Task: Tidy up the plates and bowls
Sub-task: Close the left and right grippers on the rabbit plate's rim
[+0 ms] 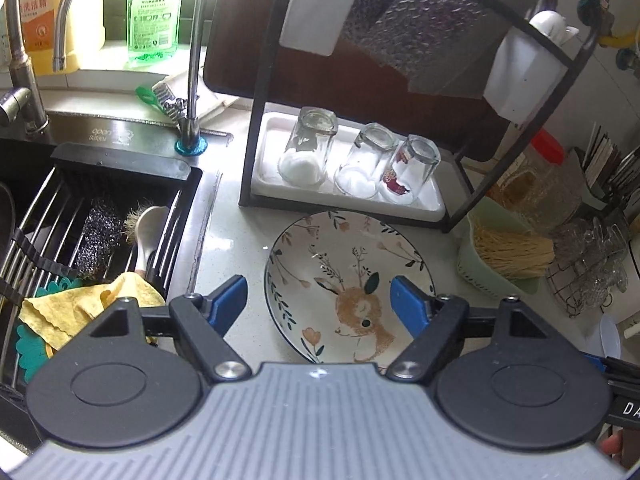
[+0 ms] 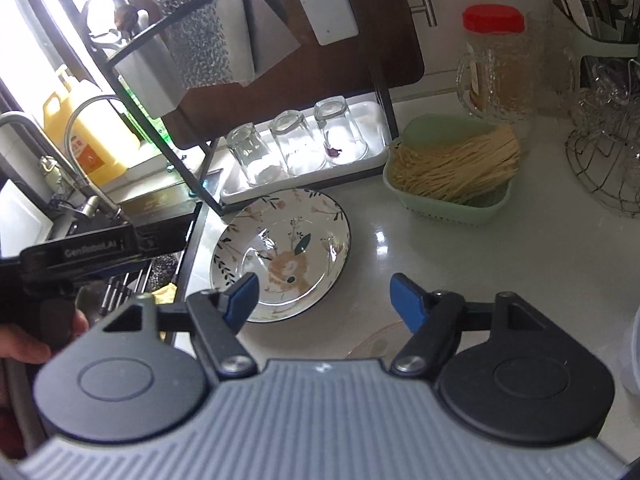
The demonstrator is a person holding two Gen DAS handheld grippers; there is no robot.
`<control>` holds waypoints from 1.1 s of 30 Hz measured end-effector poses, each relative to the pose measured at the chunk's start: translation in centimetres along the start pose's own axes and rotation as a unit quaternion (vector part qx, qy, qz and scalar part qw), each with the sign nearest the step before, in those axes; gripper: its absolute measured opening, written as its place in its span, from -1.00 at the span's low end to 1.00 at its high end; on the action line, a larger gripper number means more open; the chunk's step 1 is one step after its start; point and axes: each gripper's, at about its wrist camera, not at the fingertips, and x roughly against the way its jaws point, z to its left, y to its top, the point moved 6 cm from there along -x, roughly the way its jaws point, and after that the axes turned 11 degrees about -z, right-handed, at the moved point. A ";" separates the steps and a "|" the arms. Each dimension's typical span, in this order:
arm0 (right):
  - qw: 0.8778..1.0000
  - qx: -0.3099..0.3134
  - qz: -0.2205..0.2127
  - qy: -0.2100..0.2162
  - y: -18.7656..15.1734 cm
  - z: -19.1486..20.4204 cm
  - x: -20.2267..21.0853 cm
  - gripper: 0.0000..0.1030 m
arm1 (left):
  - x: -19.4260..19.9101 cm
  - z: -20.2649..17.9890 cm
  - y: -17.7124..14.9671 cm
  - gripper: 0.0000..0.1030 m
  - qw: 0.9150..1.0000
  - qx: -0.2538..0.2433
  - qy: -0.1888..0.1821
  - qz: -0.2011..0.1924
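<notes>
A deep floral plate with a rabbit picture (image 1: pixel 332 264) lies flat on the pale counter, in front of the black dish rack. My left gripper (image 1: pixel 318 302) hangs above its near half, open, with a blue pad on either side and nothing pressed between them. In the right wrist view the same plate (image 2: pixel 288 240) sits to the left of centre. My right gripper (image 2: pixel 325 299) is open too; its left fingertip (image 2: pixel 242 296) overlaps the plate's near rim and its right fingertip is over bare counter. The left gripper's black body (image 2: pixel 80 252), held by a hand (image 2: pixel 24 344), shows at the left edge.
The black dish rack (image 1: pixel 256 132) holds a white tray (image 1: pixel 272 128) with three upturned glasses. The sink (image 1: pixel 80 128) at left holds a wire rack, steel wool and a yellow cloth (image 1: pixel 80 308). A green basket of noodles (image 2: pixel 452 168), a red-lidded jar (image 2: pixel 496 68) and a wire basket of glassware (image 2: pixel 608 148) stand at right.
</notes>
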 end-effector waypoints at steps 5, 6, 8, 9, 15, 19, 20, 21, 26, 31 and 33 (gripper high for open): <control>1.000 -0.013 0.016 -0.007 -0.1 1.0 -2.6 0.43 | -2.9 2.3 0.4 0.59 1.000 0.008 -0.008 0.023; 1.000 -0.016 0.018 -0.010 -0.1 1.1 -3.1 0.42 | -3.6 2.5 0.4 0.59 0.999 0.008 -0.012 0.029; 0.999 -0.022 0.022 -0.016 0.0 1.3 -4.2 0.41 | -4.8 2.7 0.3 0.58 0.999 0.004 -0.021 0.041; 0.999 -0.025 0.024 -0.019 0.1 1.3 -4.7 0.40 | -5.4 2.8 0.3 0.57 0.999 0.003 -0.020 0.045; 0.997 -0.038 0.047 -0.038 -0.3 0.7 -7.8 -0.14 | -8.9 2.9 0.3 0.45 0.996 -0.016 -0.033 0.079; 0.995 -0.049 0.063 -0.053 -0.7 0.0 -9.8 -0.27 | -10.3 3.0 0.1 0.37 0.995 -0.018 -0.039 0.095; 0.995 -0.048 0.065 -0.057 -0.8 -0.2 -10.2 -0.27 | -10.8 3.1 -0.1 0.25 0.994 -0.018 -0.038 0.102; 0.995 -0.049 0.067 -0.061 -0.8 -0.4 -10.7 -0.27 | -11.2 3.2 -0.2 0.16 0.993 -0.016 -0.037 0.110; 0.992 -0.062 0.075 -0.079 -0.9 -1.4 -12.5 -0.50 | -12.7 3.3 -0.3 -0.10 0.991 -0.013 -0.044 0.123; 0.991 -0.060 0.073 -0.092 -0.6 -1.9 -13.7 -0.55 | -13.7 3.1 -0.2 -0.24 0.989 -0.025 -0.051 0.138; 0.991 -0.066 0.074 -0.092 -0.6 -2.0 -14.0 -0.59 | -14.0 3.0 -0.2 -0.32 0.988 -0.033 -0.051 0.142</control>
